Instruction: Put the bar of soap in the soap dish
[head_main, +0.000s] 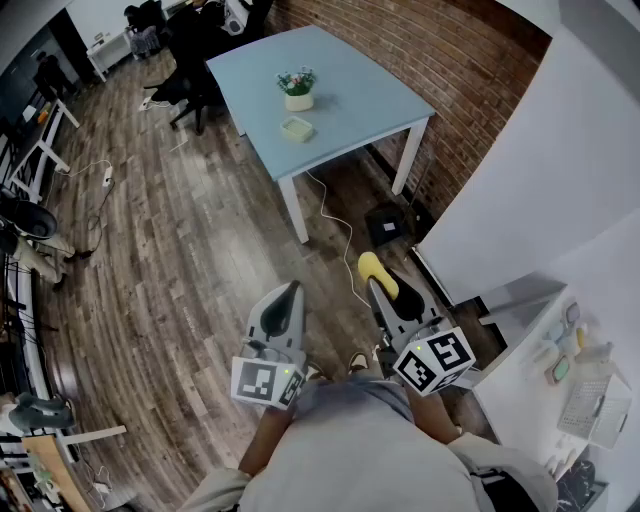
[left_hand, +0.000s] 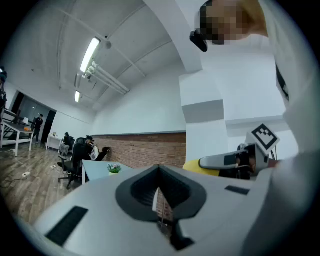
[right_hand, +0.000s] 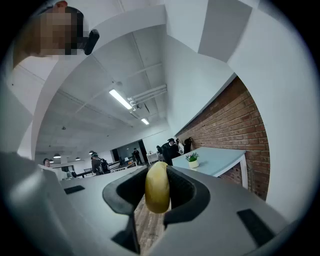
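Wooden floor (head_main: 150, 250) fronts a far blue table (head_main: 350, 90) bearing the soap dish (head_main: 297, 128). Right gripper (head_main: 377, 283) jaws clamp the bar of soap (right_hand: 157, 187); left gripper (head_main: 291, 292) jaws together, empty.

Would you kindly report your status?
Left gripper shut, empty. Right gripper shut on yellow oval soap bar. Pale green soap dish on light-blue table, potted plant beside.
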